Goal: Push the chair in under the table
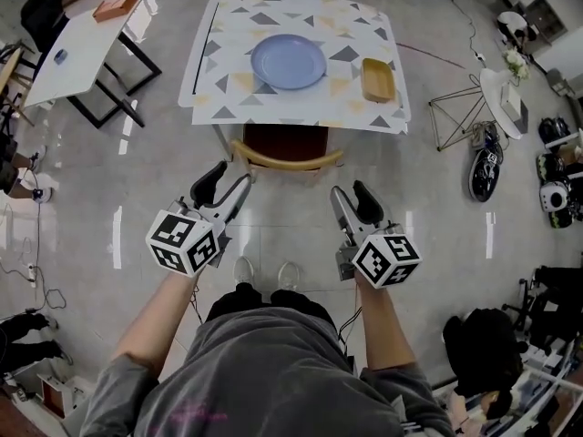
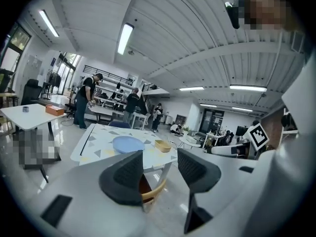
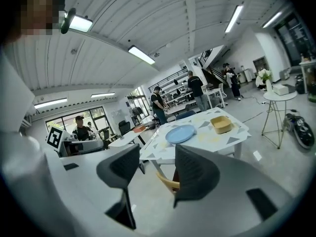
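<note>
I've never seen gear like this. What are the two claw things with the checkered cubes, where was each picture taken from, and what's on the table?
There is no robot here: a person holds a claw tool in each hand, the left gripper and the right gripper. The patterned cubes are parts of those tools. The head view comes from a camera on the person's head, looking down; each gripper view comes from a camera riding on that tool, looking along its two jaws. Both pairs of jaws stand apart with nothing between them, so nothing is held. Ahead stands a cloth-covered table carrying a blue plate and a yellow dish. A chair sits at its near edge, seat largely under the table; neither gripper touches it.
</note>
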